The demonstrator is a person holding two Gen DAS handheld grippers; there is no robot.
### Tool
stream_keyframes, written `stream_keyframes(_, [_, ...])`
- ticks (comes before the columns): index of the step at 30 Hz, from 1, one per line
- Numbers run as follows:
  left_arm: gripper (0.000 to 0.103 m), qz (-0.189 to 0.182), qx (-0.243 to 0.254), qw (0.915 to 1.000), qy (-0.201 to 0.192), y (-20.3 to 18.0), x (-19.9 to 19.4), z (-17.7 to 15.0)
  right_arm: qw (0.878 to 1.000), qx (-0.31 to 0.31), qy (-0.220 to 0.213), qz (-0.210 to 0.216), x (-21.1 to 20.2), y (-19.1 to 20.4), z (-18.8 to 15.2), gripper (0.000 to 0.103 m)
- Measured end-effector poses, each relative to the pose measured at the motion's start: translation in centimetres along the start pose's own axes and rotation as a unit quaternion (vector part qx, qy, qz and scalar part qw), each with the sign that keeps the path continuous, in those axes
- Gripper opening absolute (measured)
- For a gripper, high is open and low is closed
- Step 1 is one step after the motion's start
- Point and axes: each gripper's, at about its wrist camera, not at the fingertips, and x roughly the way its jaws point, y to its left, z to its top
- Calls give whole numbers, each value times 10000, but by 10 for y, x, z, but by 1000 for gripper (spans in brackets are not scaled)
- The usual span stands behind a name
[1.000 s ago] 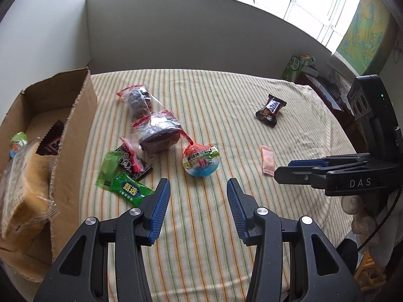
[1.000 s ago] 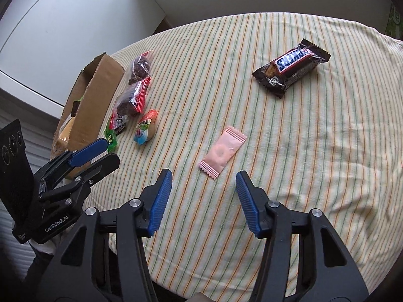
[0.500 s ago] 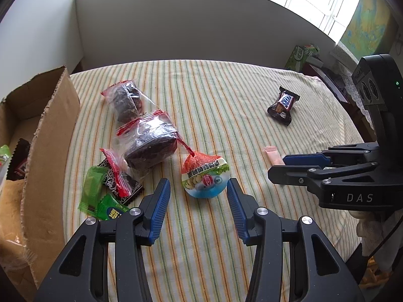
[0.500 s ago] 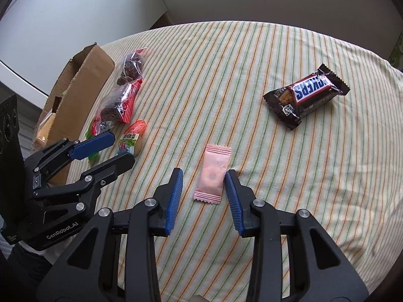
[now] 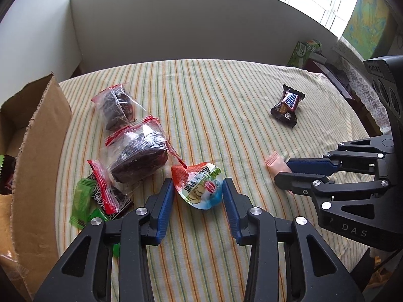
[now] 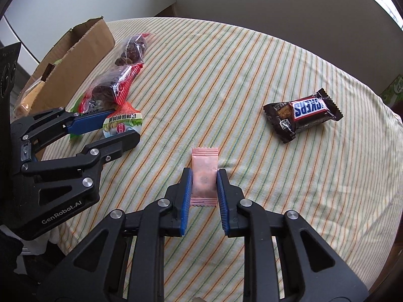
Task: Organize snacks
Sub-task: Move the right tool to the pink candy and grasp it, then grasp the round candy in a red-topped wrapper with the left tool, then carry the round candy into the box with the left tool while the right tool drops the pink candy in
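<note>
Striped desk (image 6: 252,75): right claw (image 6: 203,188) just closed, pinching pink candy sachet (image 6: 204,173) for boxing. Left claw (image 5: 198,196) closing, straddling round jelly cup (image 5: 199,188), pads not yet pressing. Cardboard box (image 5: 37,151) alongside.

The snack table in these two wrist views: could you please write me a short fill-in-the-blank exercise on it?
1. The right gripper is shut on the ____ candy packet.
2. The round jelly cup lies between the fingers of the ____ gripper.
3. The snack lying alone, far from the cardboard box, is a ____ bar.
4. The tablecloth has a ____ pattern.

Missing words: pink; left; Snickers; striped
</note>
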Motion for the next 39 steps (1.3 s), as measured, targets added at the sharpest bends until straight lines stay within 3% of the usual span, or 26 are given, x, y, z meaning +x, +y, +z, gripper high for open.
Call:
stream_keyframes(13, [32, 66, 3, 9996, -271, -4, -29, -2, 9997, 138, -174, 33, -19, -2, -13, 20])
stream_keyframes(23, [32, 65, -91, 9975, -694, 5, -88, -15, 9970, 39, -747, 178, -79, 21, -11, 20])
stream_keyframes(31, [32, 363, -338, 9942, -954, 43, -126, -25, 9931, -242, -1093, 335, -111, 63, 14, 20])
stream_keyframes(39, [32, 740, -693, 9882, -1149, 97, -152, -32, 9905, -383, -1125, 688, -109, 107, 52, 20])
